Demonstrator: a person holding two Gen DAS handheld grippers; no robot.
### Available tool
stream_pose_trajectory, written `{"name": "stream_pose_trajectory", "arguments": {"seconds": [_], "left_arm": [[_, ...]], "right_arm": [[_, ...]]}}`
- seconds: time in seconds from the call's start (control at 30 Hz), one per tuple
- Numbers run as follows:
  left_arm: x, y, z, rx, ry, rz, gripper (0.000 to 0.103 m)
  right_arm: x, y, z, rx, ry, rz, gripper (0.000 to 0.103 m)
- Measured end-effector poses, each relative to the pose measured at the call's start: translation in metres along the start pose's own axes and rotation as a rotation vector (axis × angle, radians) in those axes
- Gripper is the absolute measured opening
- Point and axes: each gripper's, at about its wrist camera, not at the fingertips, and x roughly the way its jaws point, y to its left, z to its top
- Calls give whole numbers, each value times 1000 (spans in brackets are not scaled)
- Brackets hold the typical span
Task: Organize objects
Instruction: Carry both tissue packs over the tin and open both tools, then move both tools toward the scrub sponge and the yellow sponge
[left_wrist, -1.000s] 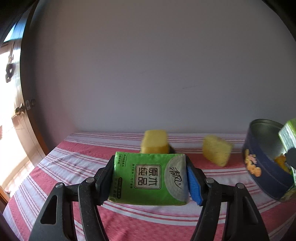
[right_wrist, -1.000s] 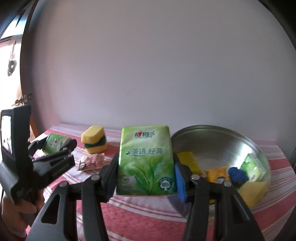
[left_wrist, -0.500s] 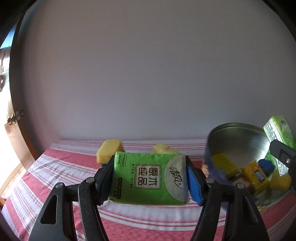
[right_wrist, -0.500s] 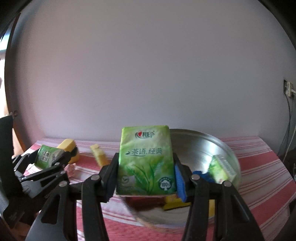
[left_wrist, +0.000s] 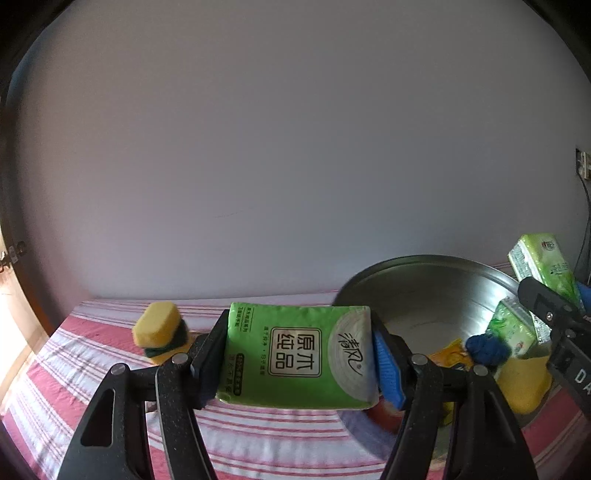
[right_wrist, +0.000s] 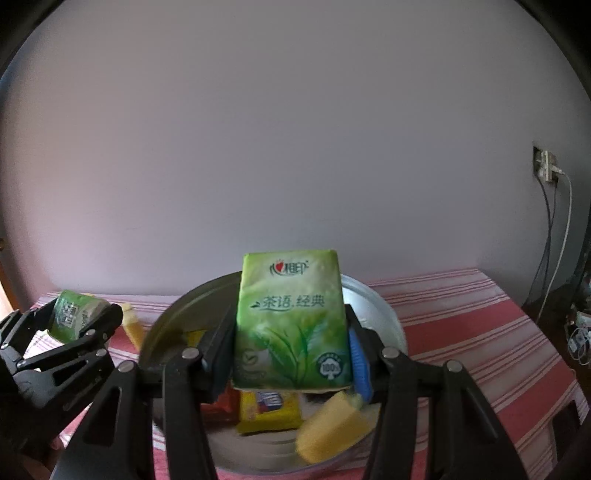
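My left gripper (left_wrist: 301, 356) is shut on a green tissue pack with a white corner (left_wrist: 295, 354), held flat above the striped cloth just left of the round metal tin (left_wrist: 424, 288). My right gripper (right_wrist: 291, 354) is shut on a light green tissue pack printed with leaves (right_wrist: 291, 321), upright over the tin (right_wrist: 373, 306). In the right wrist view the left gripper (right_wrist: 70, 325) shows at the far left with its pack (right_wrist: 72, 315). The right gripper's pack (left_wrist: 541, 262) shows at the right edge of the left wrist view.
Inside the tin lie a yellow snack packet (right_wrist: 267, 410), a yellow sponge (right_wrist: 332, 428), a blue item (left_wrist: 487, 349) and another green pack (left_wrist: 511, 326). A yellow and green sponge (left_wrist: 159, 328) sits on the red striped tablecloth (left_wrist: 74, 369). A wall socket with cables (right_wrist: 546, 168) is on the right.
Both grippers have swung right with their packs still held. The tin has come from the right edge toward the middle of both views, and the right gripper now hangs over it.
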Motion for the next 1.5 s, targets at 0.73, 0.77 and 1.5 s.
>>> {"name": "stream_pose_trajectory", "arguments": {"seconds": [0.73,0.77,1.5], "left_arm": [[36,-48,0,29,81,-57,70],[37,-49,-1,31,84,-55,70],[23,-25,-10,-21,85,-23,90]], "right_arm": [[36,-25,5,-8,93,-74,53],[38,-24,4,-8,103,-69,53],[29,-15,6,-6,78,-67,80]]}}
